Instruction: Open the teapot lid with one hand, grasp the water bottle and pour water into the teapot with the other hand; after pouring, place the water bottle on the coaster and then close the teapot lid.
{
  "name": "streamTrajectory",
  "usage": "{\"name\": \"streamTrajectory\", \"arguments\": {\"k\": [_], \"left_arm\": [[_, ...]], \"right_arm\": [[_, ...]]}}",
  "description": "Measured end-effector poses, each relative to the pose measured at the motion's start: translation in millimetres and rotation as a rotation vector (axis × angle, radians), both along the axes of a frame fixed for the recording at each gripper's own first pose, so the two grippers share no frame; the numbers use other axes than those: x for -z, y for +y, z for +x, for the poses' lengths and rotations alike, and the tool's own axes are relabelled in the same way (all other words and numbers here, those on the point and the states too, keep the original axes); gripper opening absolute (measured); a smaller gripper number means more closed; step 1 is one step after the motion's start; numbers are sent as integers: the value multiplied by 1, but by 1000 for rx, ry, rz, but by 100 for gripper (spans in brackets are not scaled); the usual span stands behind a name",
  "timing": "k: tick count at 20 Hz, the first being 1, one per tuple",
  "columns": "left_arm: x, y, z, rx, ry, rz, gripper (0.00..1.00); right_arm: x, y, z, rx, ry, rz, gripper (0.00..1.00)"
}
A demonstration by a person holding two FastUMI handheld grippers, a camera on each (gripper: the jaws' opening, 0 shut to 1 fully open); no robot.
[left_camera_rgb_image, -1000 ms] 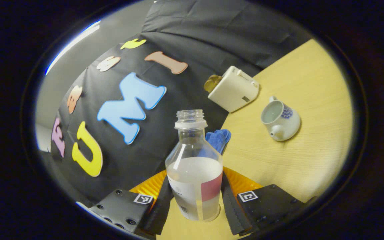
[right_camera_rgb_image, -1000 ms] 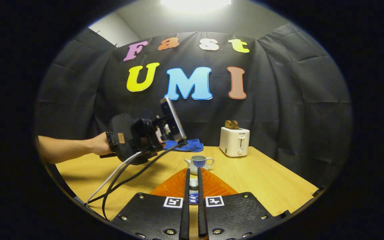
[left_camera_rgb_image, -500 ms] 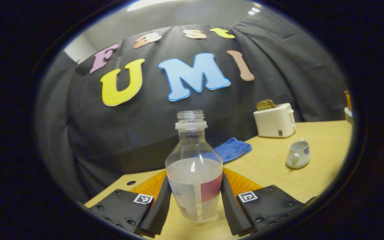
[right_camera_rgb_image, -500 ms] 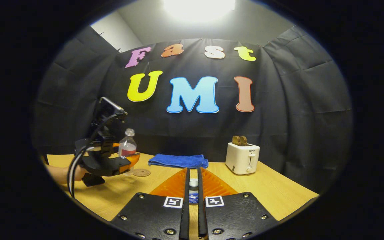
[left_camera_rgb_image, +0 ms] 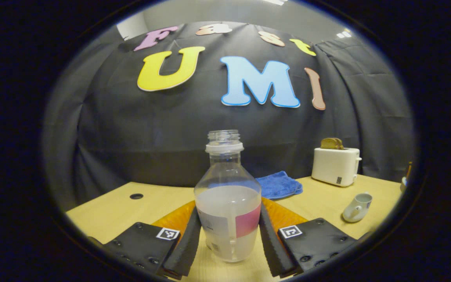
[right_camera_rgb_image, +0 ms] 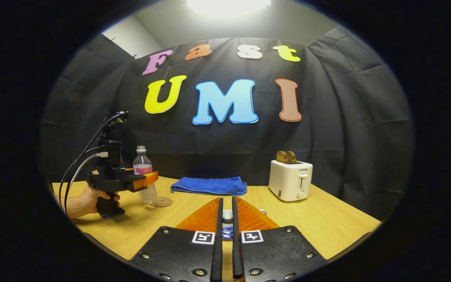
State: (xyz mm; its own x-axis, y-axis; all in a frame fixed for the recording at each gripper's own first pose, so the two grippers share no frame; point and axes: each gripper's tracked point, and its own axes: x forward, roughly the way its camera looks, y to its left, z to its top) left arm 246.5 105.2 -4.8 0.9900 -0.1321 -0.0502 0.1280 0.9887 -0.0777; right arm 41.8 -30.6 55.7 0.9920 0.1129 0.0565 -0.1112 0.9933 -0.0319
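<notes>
Clear plastic first: the water bottle (left_camera_rgb_image: 227, 196) has no cap and is about half full. It stands straight up between the two fingers of the left gripper (left_camera_rgb_image: 229, 214), and both fingers press on its sides.

In the right gripper view, a hand (right_camera_rgb_image: 88, 199) at the far left holds that gripper by its handle. The bottle hangs very low by the left edge of the round coaster (right_camera_rgb_image: 161, 202). I cannot tell if it touches the coaster yet.

So I think the pouring is done and the step now is putting the bottle down. The next move needs a small slide toward the middle of the coaster, then straight down, then the claw lets go.

Next to the right is a folded blue cloth (right_camera_rgb_image: 209, 185) by the wall. In the middle, the right gripper (right_camera_rgb_image: 225, 213) is closed on the teapot lid (right_camera_rgb_image: 227, 215) — the little knob sits pinched between its fingers. After that comes a white toaster (right_camera_rgb_image: 290, 180) with bread in it.

The teapot (left_camera_rgb_image: 356, 207) shows at the right of the left gripper view. Its top is open, and it sits well apart from the bottle. The lid has to go back there last.

The table (left_camera_rgb_image: 104, 211) is pale wood, smooth and flat, with a small round hole (left_camera_rgb_image: 136, 196) near its left end. Black cloth hangs behind it — a bright light shines above.
</notes>
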Motion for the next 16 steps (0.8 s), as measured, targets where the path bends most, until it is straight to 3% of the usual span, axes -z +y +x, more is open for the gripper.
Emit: {"name": "streamTrajectory", "arguments": {"k": [3, 5, 16], "left_arm": [[8, 9, 31, -26, 19, -42, 84], [10, 6, 43, -26, 9, -2, 84], [18, -12, 43, 4, 36, 107, 87]], "right_arm": [[2, -9, 4, 14, 2, -3, 11], [2, -13, 6, 19, 3, 2, 11], [5, -12, 6, 11, 17, 24, 11]]}}
